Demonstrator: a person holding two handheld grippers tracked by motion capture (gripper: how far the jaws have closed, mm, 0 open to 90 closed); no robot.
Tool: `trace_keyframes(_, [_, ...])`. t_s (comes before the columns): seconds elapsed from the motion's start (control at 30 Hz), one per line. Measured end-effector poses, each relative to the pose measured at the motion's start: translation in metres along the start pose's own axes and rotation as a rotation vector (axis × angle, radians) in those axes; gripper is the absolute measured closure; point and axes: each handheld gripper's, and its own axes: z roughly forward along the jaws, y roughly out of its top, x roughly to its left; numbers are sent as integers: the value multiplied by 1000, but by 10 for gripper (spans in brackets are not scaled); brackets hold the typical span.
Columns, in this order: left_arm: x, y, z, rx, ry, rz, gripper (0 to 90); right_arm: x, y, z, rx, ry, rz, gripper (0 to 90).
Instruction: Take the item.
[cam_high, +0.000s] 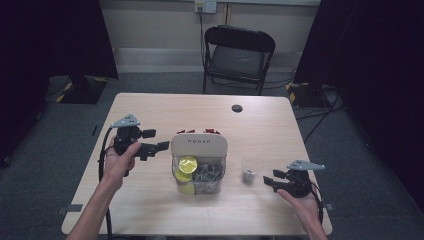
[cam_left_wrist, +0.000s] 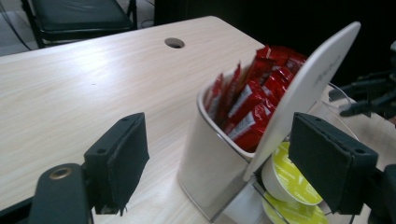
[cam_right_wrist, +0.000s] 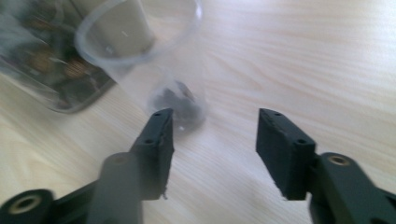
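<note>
**While both jaws stand open, nothing is held yet**

Since neither gripper has anything between its pads, I read this as a reach. My right gripper (cam_high: 270, 178) has its jaws parted about halfway, with bare table (cam_high: 150, 107) between them. The clear cup (cam_right_wrist: 177, 88) stands just ahead of them, off towards the left-hand jaw in the right gripper view, with a small dark piece (cam_right_wrist: 175, 100) in its bottom. It stands upright, presumably so the piece stays in, and the gap looks wide enough to take its lower part.

My left gripper (cam_high: 156, 140) is open wide and points at the organizer (cam_high: 199, 145). Its curved white panel and steel wall lie beyond the gap, nearer the right-hand jaw. Red sachets (cam_left_wrist: 252, 102) stand packed in the back compartment, and yellow-lidded pods (cam_left_wrist: 289, 179) sit low in the clear front one, close to that jaw.

Beyond the right jaws the wood is bare on the side away from the organizer. On the other side the organizer's clear corner is near the cup, so I judge a sideways sweep there risky.
</note>
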Motion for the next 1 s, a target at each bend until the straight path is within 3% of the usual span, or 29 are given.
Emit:
trace_keyframes(0.2, [13,1,7,-23,46,-49,189,-9,-7,8,39,-49,17,317])
trace_keyframes(0.3, [15,0,18,-16,40,-73,184,-11,-9,13,72,-67,13,249])
trace_keyframes(0.53, [15,2,33,-7,30,-76,184,-12,-15,24,134,-139,-1,162])
trace_keyframes(0.73, [15,3,43,-5,20,-87,184,-14,-21,26,102,-185,0,153])
trace_keyframes(0.87, [16,4,44,-5,11,-80,184,-13,-24,29,80,-222,-32,131])
trace_keyframes(1.0, [14,4,42,-3,-6,-80,184,-11,-26,29,63,-235,-19,127])
